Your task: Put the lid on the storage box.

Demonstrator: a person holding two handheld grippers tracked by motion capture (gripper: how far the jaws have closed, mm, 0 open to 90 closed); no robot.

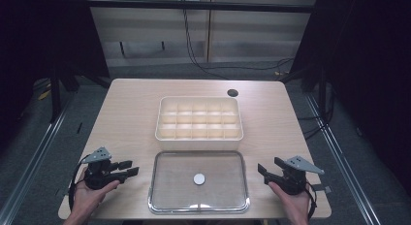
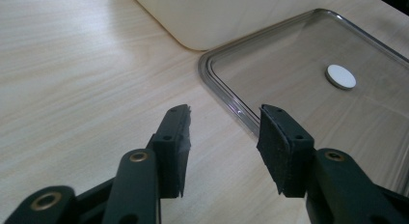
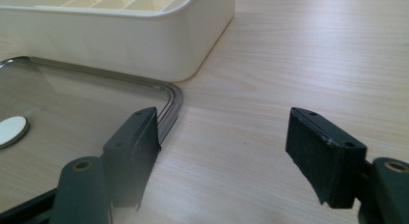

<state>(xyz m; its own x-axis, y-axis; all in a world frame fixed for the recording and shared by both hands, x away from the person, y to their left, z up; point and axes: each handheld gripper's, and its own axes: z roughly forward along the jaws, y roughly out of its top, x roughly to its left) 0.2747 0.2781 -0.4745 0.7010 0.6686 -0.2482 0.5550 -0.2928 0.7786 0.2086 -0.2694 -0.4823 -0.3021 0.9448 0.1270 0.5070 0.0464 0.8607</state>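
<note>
A clear glass tray (image 1: pixel 160 196) lies at the table's near middle, a small white disc (image 1: pixel 199 178) at its centre. Behind it stands a cream box (image 1: pixel 162 133) divided into several compartments. My left gripper (image 1: pixel 130 168) rests left of the tray in a hand, jaws open and empty, pointing toward it. My right gripper (image 1: pixel 261 168) sits right of the tray, jaws open and empty. In the left gripper view the gripper (image 2: pixel 224 132) frames the tray's rim (image 2: pixel 226 101), the disc (image 2: pixel 341 76) beyond. In the right gripper view the gripper (image 3: pixel 222 137) stands over bare table beside the tray's corner (image 3: pixel 174 96).
A dark round hole (image 1: pixel 232 92) is in the table top behind the box at the right. Cables run across the floor beyond the table's far edge. Bare wood lies on both sides of the tray and box.
</note>
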